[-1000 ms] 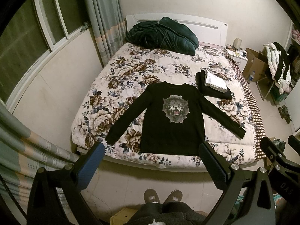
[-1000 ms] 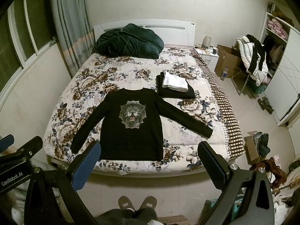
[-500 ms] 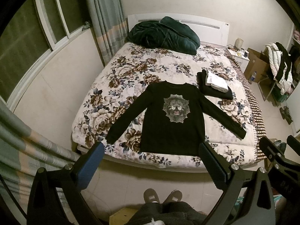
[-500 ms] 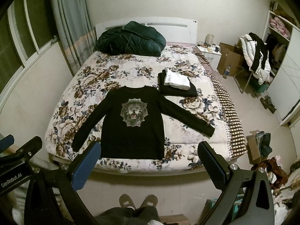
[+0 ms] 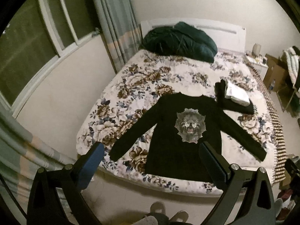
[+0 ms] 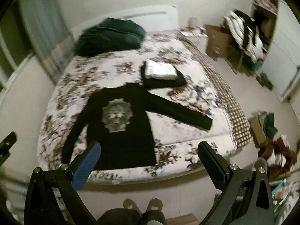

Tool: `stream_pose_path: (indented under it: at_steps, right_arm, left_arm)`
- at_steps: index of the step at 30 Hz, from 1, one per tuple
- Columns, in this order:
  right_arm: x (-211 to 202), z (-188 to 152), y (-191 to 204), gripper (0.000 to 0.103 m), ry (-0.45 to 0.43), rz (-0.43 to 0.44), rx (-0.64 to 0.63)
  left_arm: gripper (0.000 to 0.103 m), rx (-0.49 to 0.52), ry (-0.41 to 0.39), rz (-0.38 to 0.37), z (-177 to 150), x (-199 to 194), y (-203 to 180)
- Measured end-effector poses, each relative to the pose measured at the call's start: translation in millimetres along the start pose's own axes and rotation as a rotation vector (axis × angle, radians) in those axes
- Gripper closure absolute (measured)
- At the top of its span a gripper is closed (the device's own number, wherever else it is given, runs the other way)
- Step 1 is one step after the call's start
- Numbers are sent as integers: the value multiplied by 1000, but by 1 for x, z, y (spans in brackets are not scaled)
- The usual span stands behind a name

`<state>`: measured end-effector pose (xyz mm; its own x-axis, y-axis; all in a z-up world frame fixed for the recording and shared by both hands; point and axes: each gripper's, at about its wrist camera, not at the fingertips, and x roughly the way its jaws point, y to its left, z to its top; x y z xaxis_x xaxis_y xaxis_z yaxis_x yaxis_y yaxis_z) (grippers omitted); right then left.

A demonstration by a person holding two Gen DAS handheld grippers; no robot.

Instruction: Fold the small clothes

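A black long-sleeved shirt [image 5: 180, 136] with a grey lion print lies flat, sleeves spread, on the near half of a floral bed [image 5: 146, 78]; it also shows in the right wrist view [image 6: 123, 131]. My left gripper [image 5: 151, 165] is open and empty, held above the bed's foot near the shirt's hem. My right gripper [image 6: 150, 163] is open and empty, also over the near bed edge, to the right of the hem.
A stack of folded clothes, white on black [image 5: 234, 97] [image 6: 161, 73], sits beside the shirt's right shoulder. A dark green duvet [image 5: 176, 41] lies at the headboard. Curtain and window stand on the left. Boxes, a chair with clothes [image 6: 243, 35] and floor clutter [image 6: 271, 150] are on the right.
Both grippers have moved closer to the bed. The right view has swung to the right and is blurred by motion. The shirt has not moved.
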<state>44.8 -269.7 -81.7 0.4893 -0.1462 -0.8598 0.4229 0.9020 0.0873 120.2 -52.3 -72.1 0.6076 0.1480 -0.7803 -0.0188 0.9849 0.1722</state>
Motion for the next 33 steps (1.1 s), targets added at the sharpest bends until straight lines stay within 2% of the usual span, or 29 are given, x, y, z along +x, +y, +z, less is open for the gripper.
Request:
stream_pose_path:
  at_steps: [5,10,11,16,21,25,30,33]
  right_arm:
    - [107,19,-55,0,82,9,185]
    - [218,35,-108,0,129,-31,360]
    - [252,38,-124,0,134,-25,422]
    - [357,31,-181,0,157,-72,651]
    - [461,-3,-250,0,109,-85,897]
    - [531,-39,-299,0,68,-103,1063]
    - [576,-73,-337,2,-26,-46,1182]
    - [589,-84,-353,16,-95,-31,1232]
  left_arm:
    - [0,57,76,14,12,87,-45]
    - [0,111,167,-23,23,199,-96]
    - [0,119,185,-28,25,217,-105]
    - [0,163,296,-73,18,333,-159]
    - [0,190,363,-71,-1,429,-208]
    - [0,266,377,-47,-25,485,-247]
    - [0,316,389,-35,-40,523,-279]
    - [0,300,403,-27,-44,536,-285]
